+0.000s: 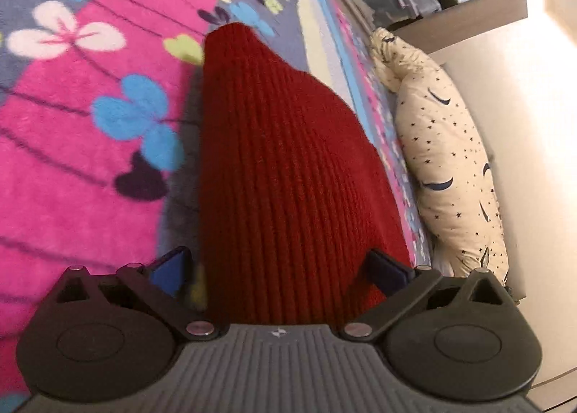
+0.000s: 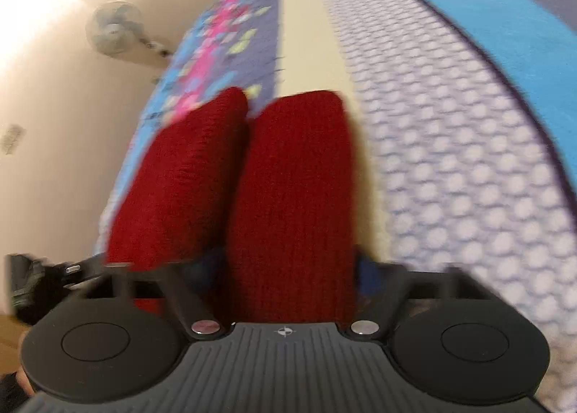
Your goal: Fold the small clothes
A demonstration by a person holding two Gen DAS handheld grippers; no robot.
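With the red knit [image 1: 281,175] lying on the bed [image 1: 72,124], its long axis runs to twelve o'clock between the left gripper [image 1: 277,268], gaping and clear of it; right gripper [image 2: 288,268] straddles it, grip unclear.

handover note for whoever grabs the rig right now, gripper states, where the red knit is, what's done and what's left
Left hand-held gripper: jaws wide open, the red knit garment lies between them, the pads look clear of it.
Right hand-held gripper: part open, astride one of two red knit lobes; blur hides whether the pads press on it.
Garment lies on the flowered blanket, near a star-print pillow.
Done: one fold seems laid down.
Left: check edges, finish folding.
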